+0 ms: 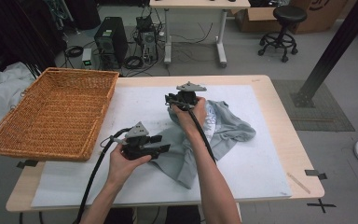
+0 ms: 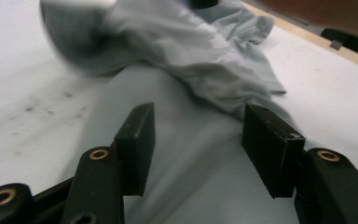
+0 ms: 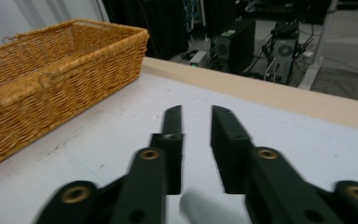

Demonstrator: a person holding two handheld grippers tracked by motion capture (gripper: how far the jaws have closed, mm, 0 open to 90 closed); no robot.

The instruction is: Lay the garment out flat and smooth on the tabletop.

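Grey cloth, a crumpled garment (image 1: 214, 135) with a pale printed patch whose writing is too small to read, lies on the white mat (image 1: 261, 172) that covers the wooden table (image 1: 289, 140), a little right of the middle. From the high view, the left gripper (image 1: 161, 143) sits at the garment's near left edge, held level in the person's left hand (image 1: 123, 161), its jaws pointing right over the fabric. In the left gripper view those jaws stand about half apart, with the smooth grey cloth (image 2: 191, 154) lying flat beneath and between them; the pads (image 2: 270, 149) press on nothing, and the bunched folds lie farther off, partly blurred. The right gripper (image 1: 171, 99) is at the far left edge of the garment, gripped by the right hand (image 1: 191, 114), with its grey three-cornered plate on top. In the right gripper view its jaws stand only narrowly apart, with bare white mat showing through the gap, and a small blurred bit of grey cloth (image 3: 200, 210) shows low in the frame beneath them; whether it touches them I cannot tell. A wicker basket (image 1: 51, 112) stands on the table's left side, well apart from the garment. No brand or label on any of these can be read.
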